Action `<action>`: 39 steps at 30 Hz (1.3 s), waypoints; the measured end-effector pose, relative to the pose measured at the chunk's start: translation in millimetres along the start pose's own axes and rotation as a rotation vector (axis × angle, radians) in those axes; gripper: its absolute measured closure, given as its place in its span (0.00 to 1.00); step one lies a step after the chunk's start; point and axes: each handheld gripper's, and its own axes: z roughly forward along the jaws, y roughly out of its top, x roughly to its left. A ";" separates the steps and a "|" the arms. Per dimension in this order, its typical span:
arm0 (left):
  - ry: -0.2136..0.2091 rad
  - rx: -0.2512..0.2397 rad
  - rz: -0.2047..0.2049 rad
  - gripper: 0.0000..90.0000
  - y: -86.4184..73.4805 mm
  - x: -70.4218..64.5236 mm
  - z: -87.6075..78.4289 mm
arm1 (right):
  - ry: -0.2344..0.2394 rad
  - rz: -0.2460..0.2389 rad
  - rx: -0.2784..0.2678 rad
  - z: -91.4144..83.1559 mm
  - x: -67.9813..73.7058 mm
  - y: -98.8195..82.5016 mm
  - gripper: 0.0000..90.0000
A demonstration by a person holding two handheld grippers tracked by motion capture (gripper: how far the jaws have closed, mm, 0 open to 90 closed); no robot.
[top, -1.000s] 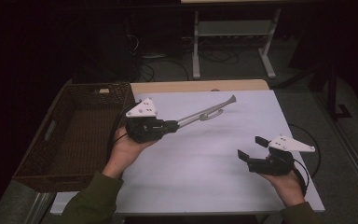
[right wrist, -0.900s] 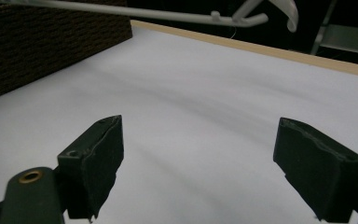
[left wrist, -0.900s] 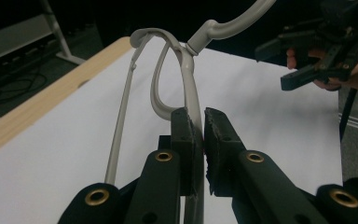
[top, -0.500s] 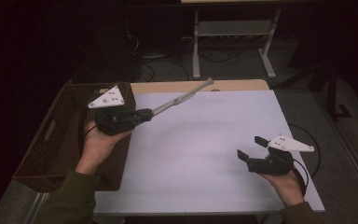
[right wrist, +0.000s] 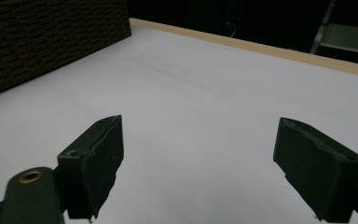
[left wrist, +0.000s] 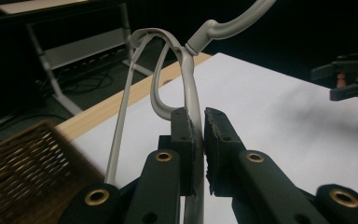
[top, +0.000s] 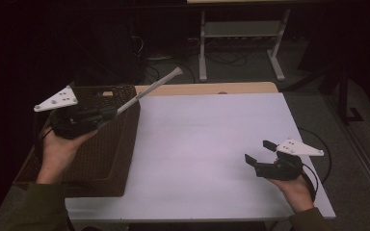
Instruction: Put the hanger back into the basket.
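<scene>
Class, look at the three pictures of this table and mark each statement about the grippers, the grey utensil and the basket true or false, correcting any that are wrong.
1. The left gripper is shut on the grey utensil. True.
2. The right gripper holds a spoon. False: its jaws stand open with nothing between them, above the white table top.
3. The utensil lies flat on the table. False: it is lifted, its far end pointing up and away over the table's back edge.
4. The brown woven basket sits at the table's left side. True.
5. The two grippers touch each other. False: they are far apart, on opposite sides of the table.
</scene>
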 end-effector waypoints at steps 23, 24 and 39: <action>0.154 0.035 -0.092 0.92 -49.7 38.6 -87.3 | -0.008 -0.006 0.013 5.4 -0.2 -0.5 0.17; 0.158 0.041 -0.098 0.92 -52.5 39.4 -89.6 | -0.009 -0.006 0.015 5.5 -0.3 -0.6 0.17; 0.152 0.115 -0.150 0.92 -76.7 52.2 -88.5 | -0.012 -0.006 0.022 7.4 -0.8 -0.4 0.17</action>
